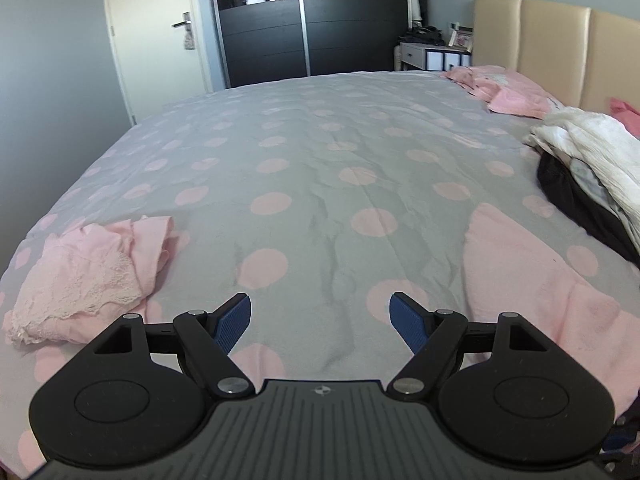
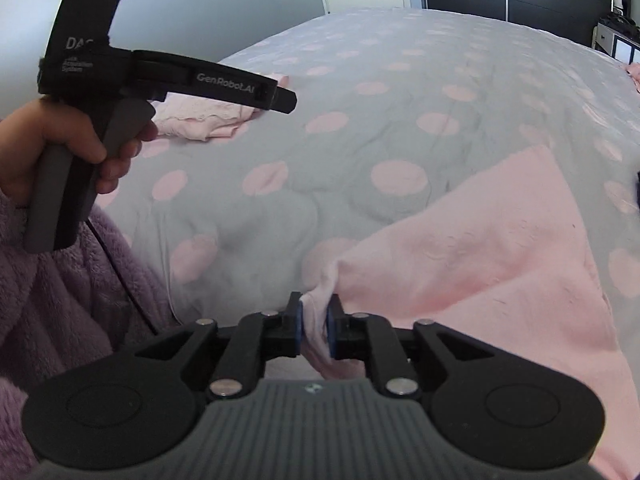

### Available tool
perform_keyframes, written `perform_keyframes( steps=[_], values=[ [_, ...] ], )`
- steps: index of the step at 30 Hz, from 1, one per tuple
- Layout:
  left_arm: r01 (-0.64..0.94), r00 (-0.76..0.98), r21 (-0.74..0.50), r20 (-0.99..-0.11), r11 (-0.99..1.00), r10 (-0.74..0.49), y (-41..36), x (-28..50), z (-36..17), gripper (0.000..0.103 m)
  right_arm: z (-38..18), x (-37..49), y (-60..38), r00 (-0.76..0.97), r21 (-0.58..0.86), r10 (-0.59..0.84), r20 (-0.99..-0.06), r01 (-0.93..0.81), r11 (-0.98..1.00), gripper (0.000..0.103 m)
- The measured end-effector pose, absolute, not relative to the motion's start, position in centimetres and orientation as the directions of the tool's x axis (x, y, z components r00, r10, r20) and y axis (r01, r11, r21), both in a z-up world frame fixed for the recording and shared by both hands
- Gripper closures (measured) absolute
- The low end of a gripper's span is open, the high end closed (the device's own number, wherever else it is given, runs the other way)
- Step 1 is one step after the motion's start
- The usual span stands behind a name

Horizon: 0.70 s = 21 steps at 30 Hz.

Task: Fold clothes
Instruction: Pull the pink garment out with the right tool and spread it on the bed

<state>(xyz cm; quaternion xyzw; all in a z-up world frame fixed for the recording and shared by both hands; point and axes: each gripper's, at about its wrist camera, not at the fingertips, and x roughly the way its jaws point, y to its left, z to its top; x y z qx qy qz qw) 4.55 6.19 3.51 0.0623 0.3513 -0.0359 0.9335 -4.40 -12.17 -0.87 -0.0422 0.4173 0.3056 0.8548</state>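
a wide bed (image 1: 320,152) under a grey duvet dotted with pale pink circles fills both views, its cloth softly creased; a dark sliding wardrobe (image 1: 304,20) and a white door (image 1: 152,32) stand at the far wall, a padded beige headboard (image 1: 560,48) at the far right. a heap of white and black clothes (image 1: 580,172) lies right of centre near the pink pillows (image 1: 504,88), and a crumpled pink lace-edged garment (image 1: 88,276) sits at the near left. the left tongs (image 1: 320,320) hang spread wide over bare duvet, gripping nothing, held in a hand (image 2: 68,148) with a fuzzy lilac sleeve (image 2: 60,300). the right tongs (image 2: 314,324) stand narrowly parted with a bunched corner of the flat pink garment (image 2: 500,248) between the blue pads — whether they pinch it i cannot tell; it spreads over the near right of the bed.
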Motion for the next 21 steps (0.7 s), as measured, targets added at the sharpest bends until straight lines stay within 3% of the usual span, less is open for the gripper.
perform_keyframes(
  steps=[2, 13, 15, 17, 21],
  values=[
    [0.143, 0.742, 0.086, -0.668, 0.986, -0.049, 5.4, 4.6, 3.2, 0.027, -0.5, -4.7, -13.3, 0.487, 0.162, 0.474, -0.734, -0.552, 0.818, 0.068],
    [0.327, 0.678, 0.047, -0.708, 0.944, -0.199, -0.7, 6.8, 1.5, 0.027, -1.4, -1.1, -23.8, 0.605, -0.041, 0.197, -0.771, -0.356, 0.934, 0.067],
    [0.350, 0.655, 0.037, -0.724, 0.936, -0.216, -1.7, 7.2, 0.8, 0.027, -2.1, 0.2, -25.4, 0.624, -0.059, 0.162, -0.764, -0.318, 0.946, 0.061],
    [0.374, 0.631, 0.023, -0.739, 0.927, -0.236, -2.6, 7.5, 0.1, 0.027, -3.2, 1.2, -26.3, 0.637, -0.067, 0.151, -0.756, -0.304, 0.950, 0.047],
    [0.435, 0.604, 0.011, -0.745, 0.900, -0.283, -4.2, 7.4, -0.5, 0.027, -6.0, 2.8, -27.2, 0.580, -0.047, 0.130, -0.804, -0.280, 0.959, 0.046]
  ],
)
